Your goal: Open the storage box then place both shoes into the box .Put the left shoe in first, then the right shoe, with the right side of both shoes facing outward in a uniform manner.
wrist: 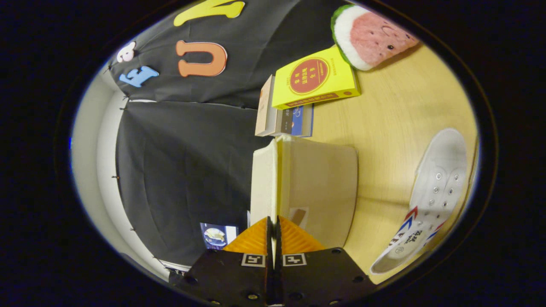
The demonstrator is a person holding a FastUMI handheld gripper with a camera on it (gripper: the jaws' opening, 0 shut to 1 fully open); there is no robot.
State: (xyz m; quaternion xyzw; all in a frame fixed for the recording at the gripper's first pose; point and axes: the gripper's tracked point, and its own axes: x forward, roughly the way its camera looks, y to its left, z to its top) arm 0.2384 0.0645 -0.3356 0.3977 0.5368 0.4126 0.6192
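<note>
**Gripper pinched on the box lid edge**

The gripper (273,221) is nearly closed, its two fingers pressed from either side on the thin edge of the box's (318,187) lid (263,179). The view is rolled sideways, so the wooden table (384,128) stands like a wall beside the box. The box is plain cream cardboard with a small brownish sticker (299,215) near the fingers; its writing is too small to read.

Beyond the box lies a stack of books (286,119), topped by a yellow book (315,81) with a red round emblem holding Chinese characters I cannot make out. Past the books rests a watermelon plush (369,36).

Well to the side of the box, apart from it, a white canvas shoe (431,200) lies on the table, with red and blue stripes and printed lettering too blurred to read.
</note>
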